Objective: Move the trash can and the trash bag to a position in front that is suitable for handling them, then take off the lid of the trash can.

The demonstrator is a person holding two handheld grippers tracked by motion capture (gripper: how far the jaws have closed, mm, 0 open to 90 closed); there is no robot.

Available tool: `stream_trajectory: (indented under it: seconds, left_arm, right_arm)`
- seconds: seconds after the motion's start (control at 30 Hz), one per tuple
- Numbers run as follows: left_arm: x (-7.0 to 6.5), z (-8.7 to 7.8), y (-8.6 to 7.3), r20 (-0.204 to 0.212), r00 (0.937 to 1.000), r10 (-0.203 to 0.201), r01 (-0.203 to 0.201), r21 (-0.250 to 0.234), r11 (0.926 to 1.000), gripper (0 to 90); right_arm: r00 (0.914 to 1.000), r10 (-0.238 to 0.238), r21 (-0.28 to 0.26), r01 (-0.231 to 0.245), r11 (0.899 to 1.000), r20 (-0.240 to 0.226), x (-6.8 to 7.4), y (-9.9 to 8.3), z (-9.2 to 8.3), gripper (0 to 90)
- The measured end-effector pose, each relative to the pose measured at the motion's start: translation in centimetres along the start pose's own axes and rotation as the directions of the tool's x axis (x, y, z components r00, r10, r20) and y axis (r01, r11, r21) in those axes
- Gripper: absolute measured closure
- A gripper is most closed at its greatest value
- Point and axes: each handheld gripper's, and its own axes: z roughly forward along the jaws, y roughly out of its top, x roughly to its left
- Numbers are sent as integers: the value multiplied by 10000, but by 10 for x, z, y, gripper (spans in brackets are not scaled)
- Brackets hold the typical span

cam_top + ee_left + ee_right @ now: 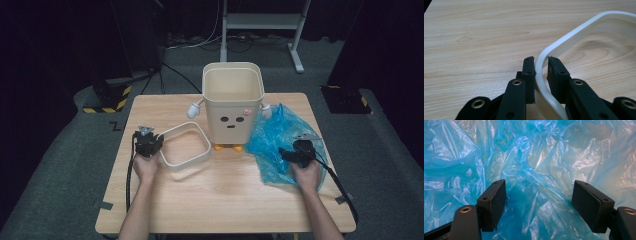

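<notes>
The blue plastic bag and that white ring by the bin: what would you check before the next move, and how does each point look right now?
1. Left gripper clamped on the white ring: ok, its corner sits between the pads.
2. Ring off the bin: ok, it lies on the table beside it.
3. Right gripper open over the blue bag: ok, jaws wide, nothing pinched.
4. Bin upright and empty: ok.
5. Bag's open end found: cannot tell, it is crumpled.
6. Ring grip firm enough to lift: cannot tell.
</notes>
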Motion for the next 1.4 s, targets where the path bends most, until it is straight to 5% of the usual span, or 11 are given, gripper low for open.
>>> stream_trajectory:
  seconds: [0.63, 0.9, 1.33, 1.4]
  left_arm:
    - [-3, 12, -8, 30, 9997, 260, -261, 237, 9994, 752]
    - [-7, 15, -8, -237, 9983, 531, -520, 450, 9976, 546]
    - [-6, 16, -8, -63, 9992, 395, -390, 701, 9968, 447]
    - [-7, 16, -8, -100, 9987, 495, -487, 737, 9961, 438]
  right_arm:
    - [10000, -7, -9, 7, 10000, -2, 0, 0, 0, 276]
    - [10000, 9, -1, -9, 10000, 6, 0, 0, 0, 276]
    - [9999, -54, 8, 54, 10000, -158, -1, 1, 1, 265]
    - [9994, 114, 320, -103, 9994, -340, -4, 4, -1, 261]
